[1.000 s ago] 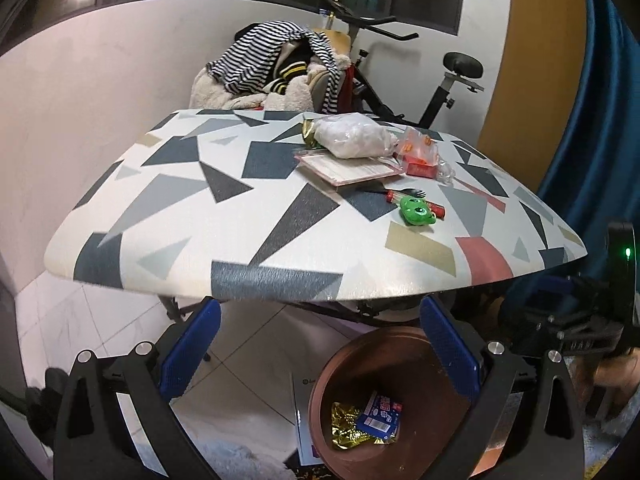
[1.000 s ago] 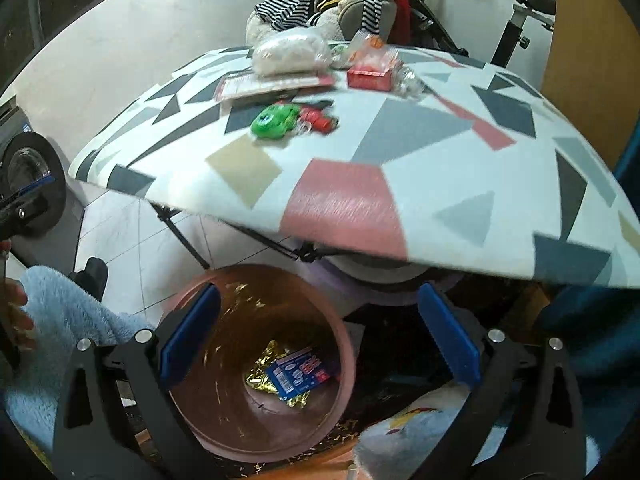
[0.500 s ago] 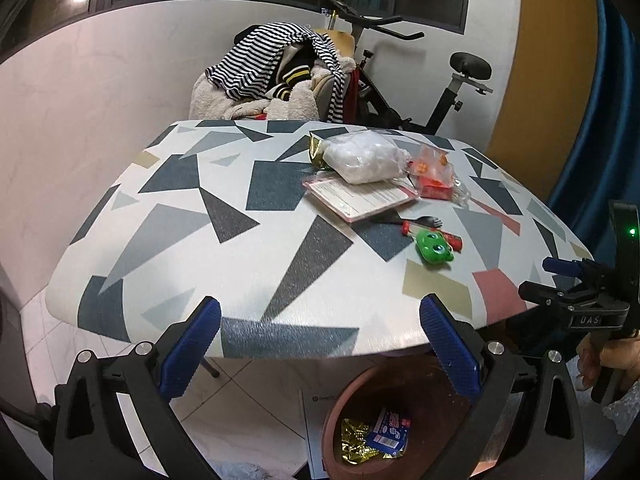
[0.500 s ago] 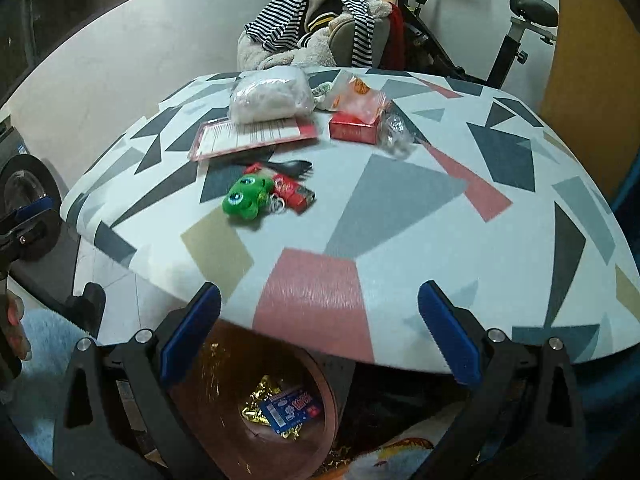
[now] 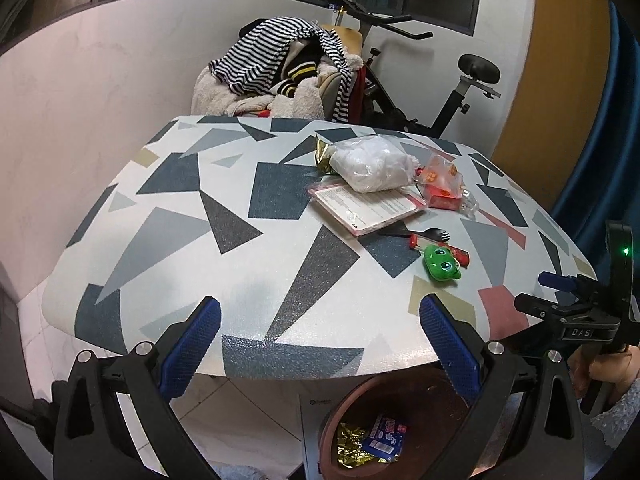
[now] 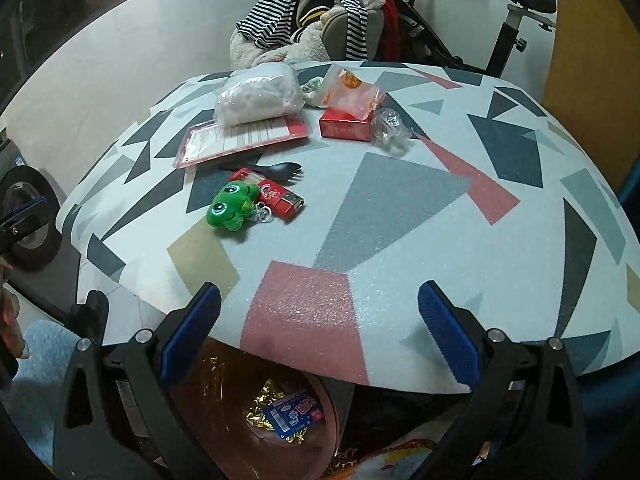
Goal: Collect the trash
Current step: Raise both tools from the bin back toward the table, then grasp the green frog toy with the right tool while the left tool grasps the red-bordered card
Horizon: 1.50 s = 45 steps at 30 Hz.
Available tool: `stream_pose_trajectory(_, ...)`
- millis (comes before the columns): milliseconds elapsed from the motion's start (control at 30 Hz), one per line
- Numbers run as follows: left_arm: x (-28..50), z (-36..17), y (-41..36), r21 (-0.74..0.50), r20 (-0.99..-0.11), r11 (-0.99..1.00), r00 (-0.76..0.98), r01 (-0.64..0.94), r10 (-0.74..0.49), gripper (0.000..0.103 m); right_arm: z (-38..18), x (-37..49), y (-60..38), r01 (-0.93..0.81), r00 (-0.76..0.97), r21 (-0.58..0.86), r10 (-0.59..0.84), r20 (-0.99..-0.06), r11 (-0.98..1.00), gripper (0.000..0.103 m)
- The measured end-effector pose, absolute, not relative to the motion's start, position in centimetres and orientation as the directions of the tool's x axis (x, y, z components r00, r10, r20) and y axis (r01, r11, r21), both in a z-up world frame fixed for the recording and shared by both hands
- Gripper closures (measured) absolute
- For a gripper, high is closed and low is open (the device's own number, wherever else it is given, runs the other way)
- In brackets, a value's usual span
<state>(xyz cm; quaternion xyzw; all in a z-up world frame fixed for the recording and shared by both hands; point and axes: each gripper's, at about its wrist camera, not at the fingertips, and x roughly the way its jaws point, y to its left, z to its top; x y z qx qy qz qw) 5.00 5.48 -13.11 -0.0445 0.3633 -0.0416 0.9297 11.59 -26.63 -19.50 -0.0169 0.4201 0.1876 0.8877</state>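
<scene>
A brown bin [image 5: 344, 412] stands on the floor under the table's near edge, holding a gold wrapper and a blue wrapper [image 6: 294, 416]. On the patterned table [image 5: 240, 240] lie a white plastic bag [image 5: 372, 164], a pink flat packet [image 5: 368, 208], a red box [image 6: 346, 126], an orange-printed bag [image 6: 352, 92], crumpled clear plastic [image 6: 390, 128], a black spork [image 6: 276, 168], a red wrapper [image 6: 282, 200] and a green frog toy [image 6: 230, 210]. My left gripper [image 5: 320, 344] and right gripper [image 6: 318, 332] are both open and empty, above the table's near edge.
A chair piled with striped clothes [image 5: 280, 64] and an exercise bike [image 5: 460, 92] stand behind the table. A white wall is on the left, a blue curtain [image 5: 600, 160] on the right. The right gripper shows in the left wrist view [image 5: 576, 312].
Both grippers have risen from below the table edge near the bin to above the tabletop. They stay open and empty.
</scene>
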Motion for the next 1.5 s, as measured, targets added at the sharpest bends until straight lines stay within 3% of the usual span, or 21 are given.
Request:
stream_pose_trajectory(400,5.8,-14.2,6.9,-0.156,-0.680,0.987,0.722,0.029,-0.129,0.006,-19.6,12.8,-26.0,-0.360,0.574,0.160,0.353,-0.739,0.919,0.006)
stream_pose_trajectory(667,6.6,-15.0,7.5,-0.191,-0.687,0.981,0.711,0.024,-0.151,0.006,-19.0,13.8,-23.5,-0.409,0.554,0.214,0.427,-0.715,0.887,0.022)
stream_pose_trajectory(767,6.7,-15.1,7.6,-0.201,-0.686,0.979,0.710,0.024,-0.159,0.006,-19.0,14.2,-22.0,-0.445,0.511,0.272,0.491,-0.705,0.853,0.039)
stream_pose_trajectory(1000,7.2,-15.3,8.0,-0.236,-0.685,0.971,0.705,0.024,-0.184,0.006,-20.1,16.6,-19.1,-0.381,0.481,0.299,0.464,-0.744,0.875,0.041)
stream_pose_trajectory(1100,7.3,-15.2,8.2,-0.261,-0.684,0.965,0.701,0.023,-0.201,0.009,-20.5,17.6,-17.6,-0.370,0.487,0.247,0.413,-0.770,0.896,0.042)
stream_pose_trajectory(1267,7.5,-15.1,8.2,-0.283,-0.683,0.959,0.696,0.030,-0.224,0.018,-20.7,17.8,-16.0,-0.410,0.486,0.141,0.347,-0.802,0.901,0.064)
stream_pose_trajectory(1500,8.2,-15.3,8.1,-0.358,-0.680,0.933,0.674,0.040,-0.290,0.026,-16.9,16.5,-19.8,-0.443,0.553,0.225,0.462,-0.694,0.868,0.065)
